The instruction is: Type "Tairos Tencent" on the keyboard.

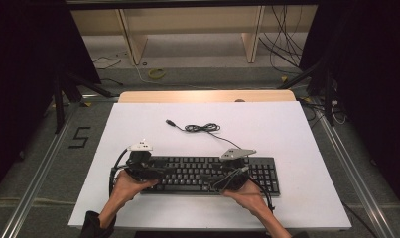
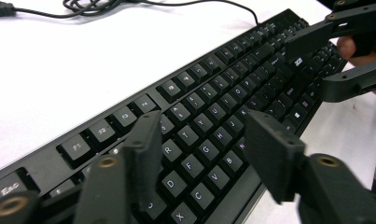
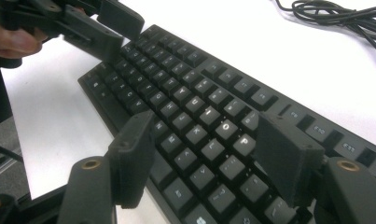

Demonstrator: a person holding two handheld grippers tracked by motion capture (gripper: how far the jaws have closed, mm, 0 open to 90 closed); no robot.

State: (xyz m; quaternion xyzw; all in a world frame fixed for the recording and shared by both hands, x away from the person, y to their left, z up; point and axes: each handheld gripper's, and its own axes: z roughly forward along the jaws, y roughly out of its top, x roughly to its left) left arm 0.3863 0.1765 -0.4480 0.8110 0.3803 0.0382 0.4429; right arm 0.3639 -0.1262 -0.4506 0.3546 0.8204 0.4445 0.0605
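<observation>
On white counter (image 1: 297, 198) | black keyboard (image 1: 202, 173): rigid, moderately heavy, loose keycaps; grip end edges | left claw (image 2: 199, 149) and right claw (image 3: 209, 158) released over keys, grasping nothing.

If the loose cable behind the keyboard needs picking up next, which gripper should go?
Probably the right gripper: it sits nearer the cable, jaws open over the keyboard. The left gripper is farther away.
</observation>
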